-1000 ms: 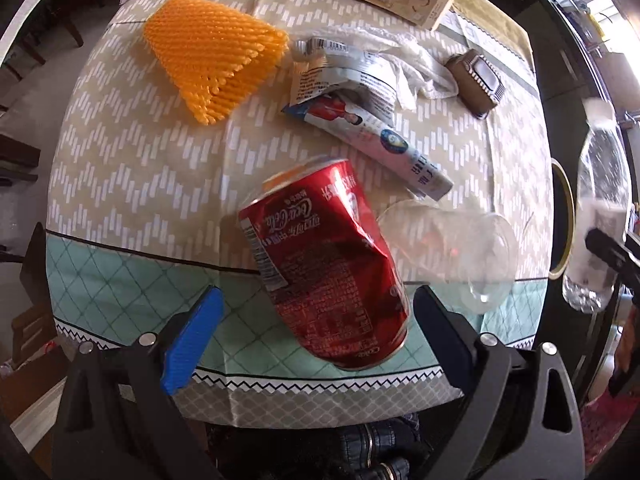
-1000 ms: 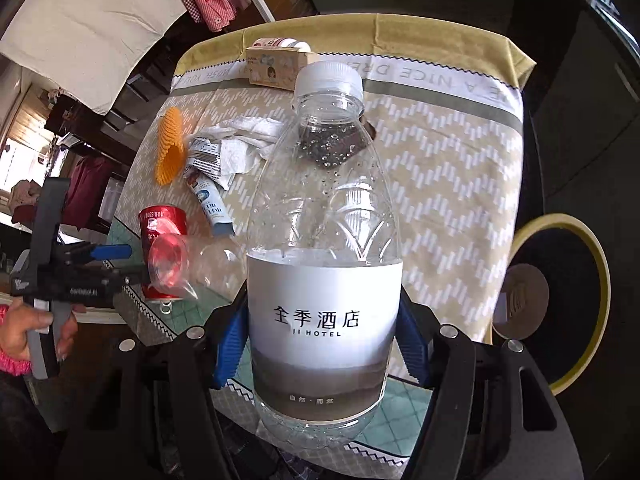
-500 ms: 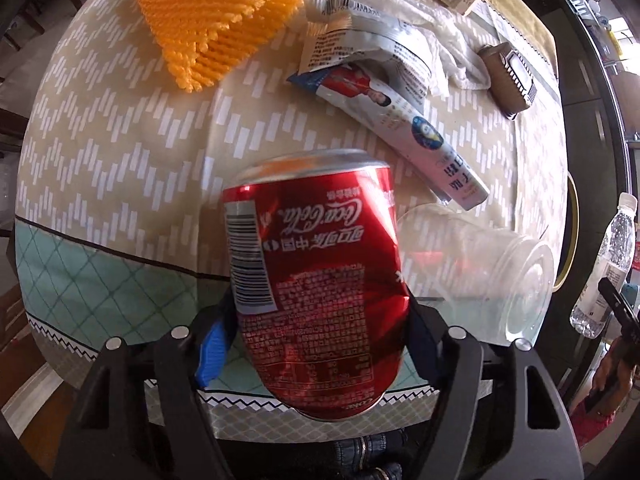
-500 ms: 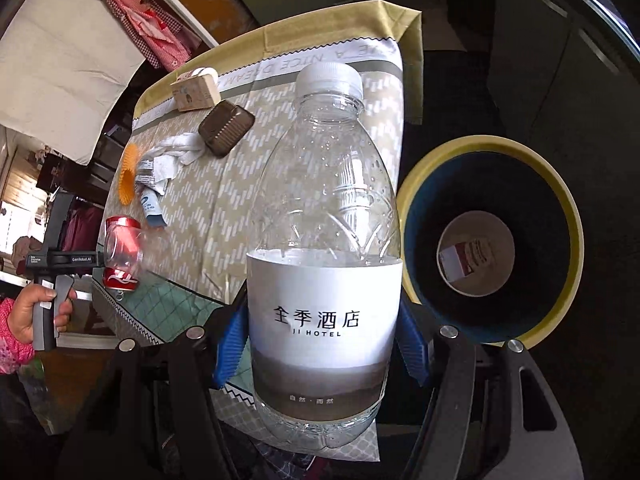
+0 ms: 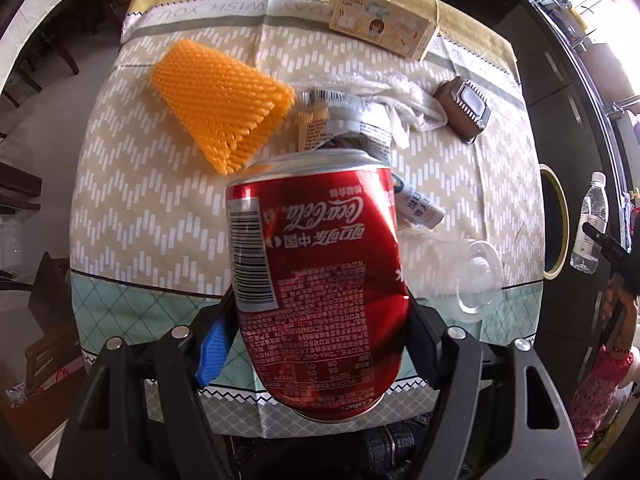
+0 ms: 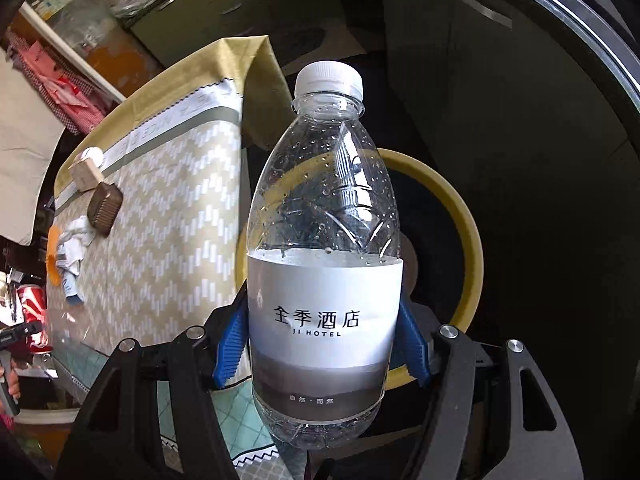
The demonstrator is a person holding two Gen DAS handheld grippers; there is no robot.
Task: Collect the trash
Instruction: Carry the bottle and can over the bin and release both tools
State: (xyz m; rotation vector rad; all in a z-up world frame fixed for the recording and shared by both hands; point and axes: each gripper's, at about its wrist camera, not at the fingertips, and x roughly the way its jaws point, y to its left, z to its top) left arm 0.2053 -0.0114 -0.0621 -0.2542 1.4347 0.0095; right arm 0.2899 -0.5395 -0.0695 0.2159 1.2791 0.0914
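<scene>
Red can point(image 5: 316, 280) clamped in downward-pointing left gripper point(image 5: 316, 332); right gripper point(image 6: 324, 344) grips bottle point(image 6: 324, 248).

A lived-in home: a patterned tablecloth point(image 5: 168, 208) covers the table, checked clothes point(image 6: 60, 80) hang beyond its far edge, beside dark cabinets point(image 6: 460, 40).

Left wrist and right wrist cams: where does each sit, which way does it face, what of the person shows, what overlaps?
Left wrist: on the left gripper, looking steeply down at the table; fingers clamp a red can; at far right, a hand with the other tool.
Right wrist: on the right gripper, angled down past the table edge at the yellow-rimmed bin; holds a water bottle; a hand at lower left.
Shared: can, bottle, bin, table, brown case, orange foam net.
</scene>
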